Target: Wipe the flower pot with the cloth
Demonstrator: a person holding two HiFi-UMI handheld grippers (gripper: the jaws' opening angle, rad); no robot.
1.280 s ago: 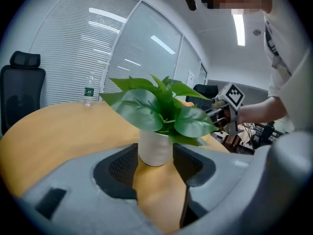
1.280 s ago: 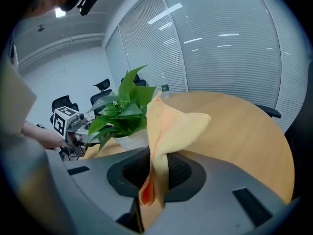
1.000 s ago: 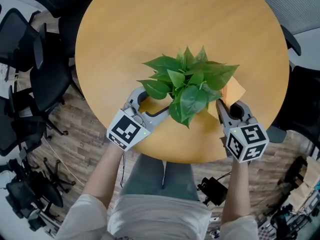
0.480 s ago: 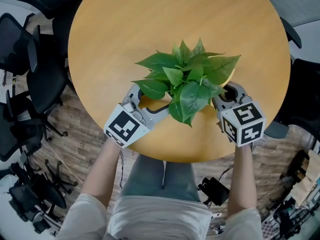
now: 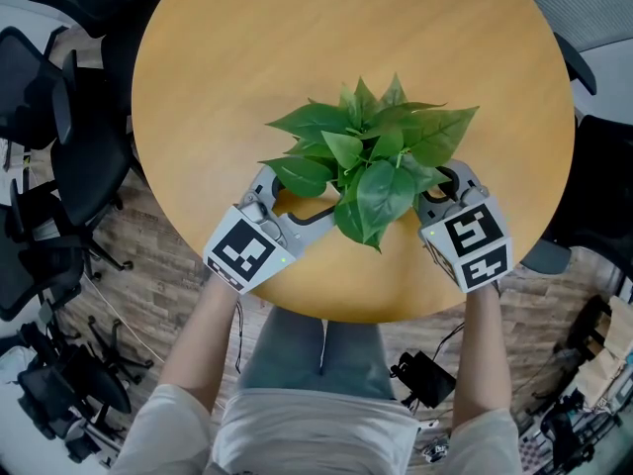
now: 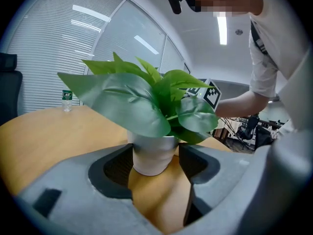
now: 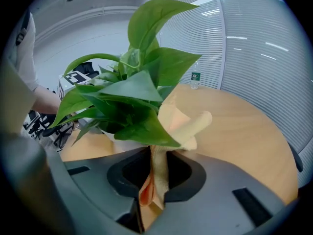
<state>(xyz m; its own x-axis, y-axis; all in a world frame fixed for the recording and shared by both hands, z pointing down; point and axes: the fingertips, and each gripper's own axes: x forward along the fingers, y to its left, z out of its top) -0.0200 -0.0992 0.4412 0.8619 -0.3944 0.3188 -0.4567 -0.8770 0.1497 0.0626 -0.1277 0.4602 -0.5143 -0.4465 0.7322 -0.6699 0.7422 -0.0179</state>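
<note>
Down at the near edge of the round worktop [image 5: 297,57], both tools are in on the plant. The left hand-held gripper [image 5: 302,201] has its jaws partway apart and clamped on the white flower pot [image 6: 152,155], a pad on either side. The right hand-held gripper [image 5: 440,191] is pinched tight on the orange cloth [image 7: 157,180]. The cloth's loose end stands just right of the pot, up under the green leaves [image 5: 371,161]. The pot sits on the near half. Far across the worktop stands a small bottle [image 6: 67,101].

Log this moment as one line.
left gripper: jaws shut on pot | right gripper: jaws shut on cloth | cloth: beside pot, under leaves
</note>
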